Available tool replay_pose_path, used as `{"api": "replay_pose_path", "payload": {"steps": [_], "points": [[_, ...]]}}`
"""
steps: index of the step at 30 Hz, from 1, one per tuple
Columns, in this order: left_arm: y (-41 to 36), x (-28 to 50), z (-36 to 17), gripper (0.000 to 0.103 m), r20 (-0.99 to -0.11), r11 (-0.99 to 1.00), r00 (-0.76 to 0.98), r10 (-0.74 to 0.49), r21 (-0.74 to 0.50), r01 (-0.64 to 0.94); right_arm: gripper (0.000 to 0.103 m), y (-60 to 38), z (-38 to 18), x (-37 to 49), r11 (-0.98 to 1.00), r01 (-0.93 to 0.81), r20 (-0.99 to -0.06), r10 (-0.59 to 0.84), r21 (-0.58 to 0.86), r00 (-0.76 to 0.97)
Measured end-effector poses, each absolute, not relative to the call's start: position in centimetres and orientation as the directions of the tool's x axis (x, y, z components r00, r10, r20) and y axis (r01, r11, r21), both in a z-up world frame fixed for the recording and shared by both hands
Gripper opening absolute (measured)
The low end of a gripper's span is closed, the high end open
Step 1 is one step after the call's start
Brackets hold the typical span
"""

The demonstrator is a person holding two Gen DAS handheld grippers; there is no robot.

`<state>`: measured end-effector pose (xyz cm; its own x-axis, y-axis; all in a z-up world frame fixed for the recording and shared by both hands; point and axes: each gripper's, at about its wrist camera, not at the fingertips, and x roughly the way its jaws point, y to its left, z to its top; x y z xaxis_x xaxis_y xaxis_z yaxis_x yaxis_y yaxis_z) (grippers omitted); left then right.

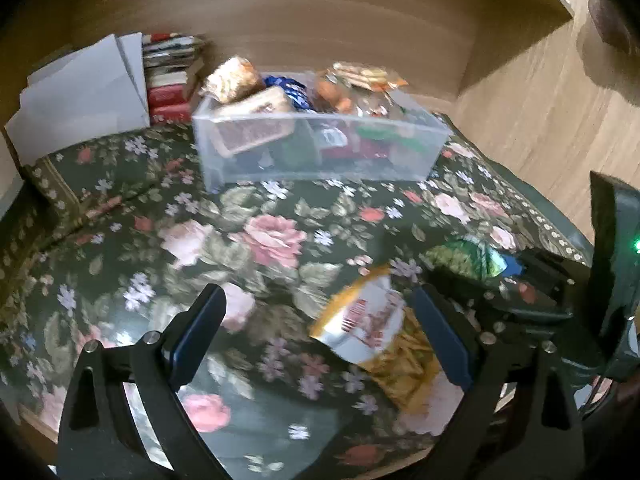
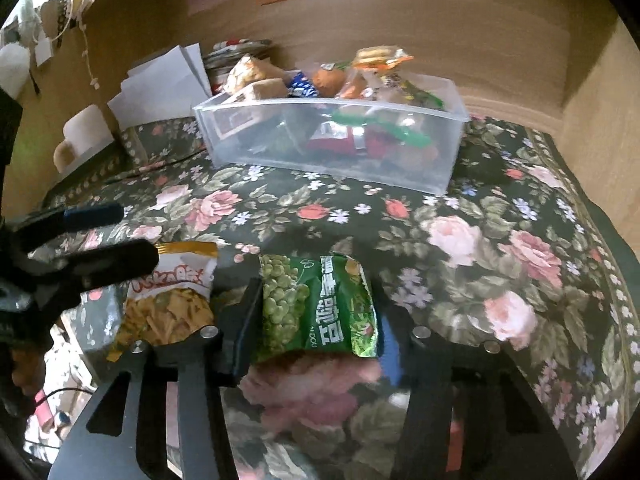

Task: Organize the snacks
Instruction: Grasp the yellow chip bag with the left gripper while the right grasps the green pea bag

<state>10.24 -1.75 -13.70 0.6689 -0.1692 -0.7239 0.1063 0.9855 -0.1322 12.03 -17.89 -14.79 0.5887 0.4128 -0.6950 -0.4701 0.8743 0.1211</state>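
A clear plastic bin (image 1: 320,152) (image 2: 340,148) holding several snack packs stands at the back of the floral tablecloth. My left gripper (image 1: 320,320) is open and empty, with a white and orange chips bag (image 1: 380,332) (image 2: 172,300) lying on the cloth just inside its right finger. My right gripper (image 2: 316,308) is shut on a green pea snack bag (image 2: 320,304), which it holds near the table's front edge; the bag also shows in the left wrist view (image 1: 468,258). The left gripper's fingers (image 2: 100,264) reach in from the left in the right wrist view.
White papers (image 1: 80,96) and a stack of books (image 1: 172,76) stand at the back left beside the bin. A wooden wall (image 2: 400,28) closes the back and right. The floral cloth (image 2: 480,240) covers the table.
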Motion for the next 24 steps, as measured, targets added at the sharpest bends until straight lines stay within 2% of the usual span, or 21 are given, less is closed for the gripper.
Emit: {"api": "replay_pose_path", "payload": {"steps": [8, 10, 12, 15, 24], "points": [[-4.2, 10.4, -15.8, 0.095, -0.733, 0.990, 0.666, -0.138, -0.101, 0.093, 0.046, -20.9, -13.8, 10.9, 0.895, -0.427, -0.668, 0.397, 0.130, 0.629], [-4.3, 10.2, -15.9, 0.084, -0.721, 0.991, 0.680, -0.130, -0.091, 0.093, 0.046, -21.2, -13.6, 10.7, 0.896, -0.424, -0.664, 0.395, 0.129, 0.634], [-4.4, 10.3, -16.0, 0.059, -0.720, 0.991, 0.681, -0.133, -0.088, 0.100, 0.046, -21.4, -13.5, 10.6, 0.897, -0.423, -0.660, 0.395, 0.128, 0.638], [-3.9, 10.6, -15.9, 0.048, -0.719, 0.989, 0.679, -0.149, -0.107, 0.104, 0.046, -21.3, -13.5, 10.7, 0.896, -0.424, -0.657, 0.398, 0.129, 0.640], [-3.1, 11.8, -14.1, 0.030, -0.694, 0.981, 0.693, -0.196, -0.136, 0.140, 0.046, -20.4, -12.5, 11.9, 0.891, -0.436, -0.637, 0.409, 0.125, 0.653]]}}
